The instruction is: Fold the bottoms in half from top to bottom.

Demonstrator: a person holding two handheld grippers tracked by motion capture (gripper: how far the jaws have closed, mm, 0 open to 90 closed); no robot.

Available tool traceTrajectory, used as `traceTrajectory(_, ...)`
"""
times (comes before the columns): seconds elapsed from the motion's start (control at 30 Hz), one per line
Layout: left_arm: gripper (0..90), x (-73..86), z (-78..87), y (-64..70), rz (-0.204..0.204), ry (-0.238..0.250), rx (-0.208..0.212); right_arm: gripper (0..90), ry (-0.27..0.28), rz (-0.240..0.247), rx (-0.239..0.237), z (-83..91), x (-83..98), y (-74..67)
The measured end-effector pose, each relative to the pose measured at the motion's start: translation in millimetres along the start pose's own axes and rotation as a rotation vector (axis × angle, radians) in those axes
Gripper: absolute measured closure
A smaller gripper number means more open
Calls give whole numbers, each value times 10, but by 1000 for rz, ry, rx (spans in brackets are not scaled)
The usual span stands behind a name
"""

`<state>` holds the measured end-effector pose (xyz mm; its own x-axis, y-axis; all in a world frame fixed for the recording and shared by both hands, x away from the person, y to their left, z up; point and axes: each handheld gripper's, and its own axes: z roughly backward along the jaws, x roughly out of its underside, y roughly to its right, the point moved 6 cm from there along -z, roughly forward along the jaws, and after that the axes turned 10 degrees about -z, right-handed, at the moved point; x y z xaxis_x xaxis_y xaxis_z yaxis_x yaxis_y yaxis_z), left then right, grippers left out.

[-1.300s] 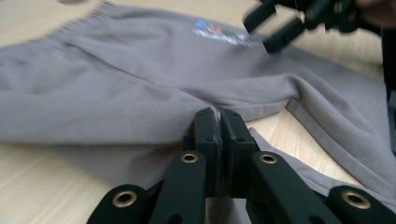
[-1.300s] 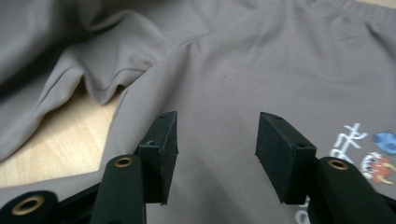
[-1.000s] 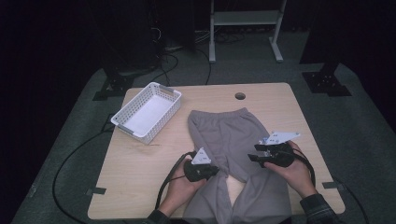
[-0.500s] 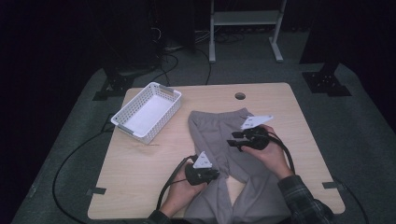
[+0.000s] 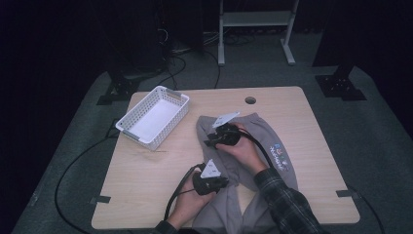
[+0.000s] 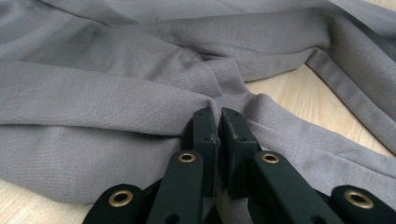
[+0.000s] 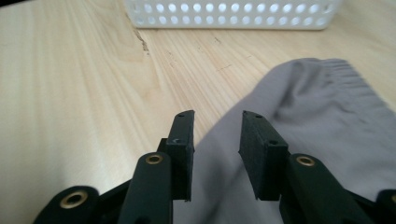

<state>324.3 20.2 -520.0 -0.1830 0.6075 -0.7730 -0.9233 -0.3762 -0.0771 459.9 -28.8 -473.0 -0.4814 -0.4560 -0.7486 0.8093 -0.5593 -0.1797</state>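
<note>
Grey trousers [image 5: 265, 134] lie on the wooden table [image 5: 302, 107], waistband at the far end and legs running toward the person. My left gripper [image 5: 222, 182] is at the crotch area, shut on a raised fold of the grey cloth [image 6: 116, 93]; in the left gripper view its jaws [image 6: 218, 116] meet with fabric bunched at their tips. My right gripper [image 5: 209, 142] hovers at the trousers' left edge near the waistband. Its jaws [image 7: 217, 119] have just been closing and still stand apart, with the cloth's edge [image 7: 317, 107] below the gap and neither pad pressing on it.
A white perforated basket [image 5: 153, 117] stands at the table's far left, its wall [image 7: 233, 14] just beyond the right gripper. A cable hole [image 5: 250, 100] sits near the far edge. Bare wood [image 7: 70, 84] lies left of the trousers. Cables trail off the table's left side.
The right gripper has swung from the right side of the trousers across to their left edge near the waistband, and its jaws have narrowed. The left gripper has kept its place and its grip.
</note>
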Motion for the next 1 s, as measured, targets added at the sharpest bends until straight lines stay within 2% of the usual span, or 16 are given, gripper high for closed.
traceTrajectory(0.07,849,1,0,3,1,-3,3,626,-25,8,8,-167,-13,8)
traceTrajectory(0.17,849,-2,-2,4,-5,-1,-1,620,-40,-6,19,-308,-17,36)
traceTrajectory(0.27,849,-4,-4,10,-4,0,-1,617,-55,-21,29,-415,-15,71)
traceTrajectory(0.4,848,-6,-6,14,-10,1,-2,623,-95,-12,73,-541,32,112)
traceTrajectory(0.47,848,-5,-6,15,-13,0,-3,672,-80,-8,85,-560,35,129)
traceTrajectory(0.57,848,-6,-6,17,-13,-1,-3,793,-71,-10,109,-555,40,144)
traceTrajectory(0.67,848,-9,-9,25,-11,2,-5,871,-85,-62,96,-515,29,145)
traceTrajectory(0.73,849,-10,-9,24,-6,1,-6,881,-68,-99,76,-486,7,148)
traceTrajectory(0.83,850,-11,11,23,3,-5,9,883,-30,-125,56,-406,-63,147)
traceTrajectory(0.9,855,-49,71,15,19,23,16,883,14,-142,33,-296,-143,154)
traceTrajectory(1.0,872,-162,216,-5,10,76,18,885,54,-149,26,-120,-222,182)
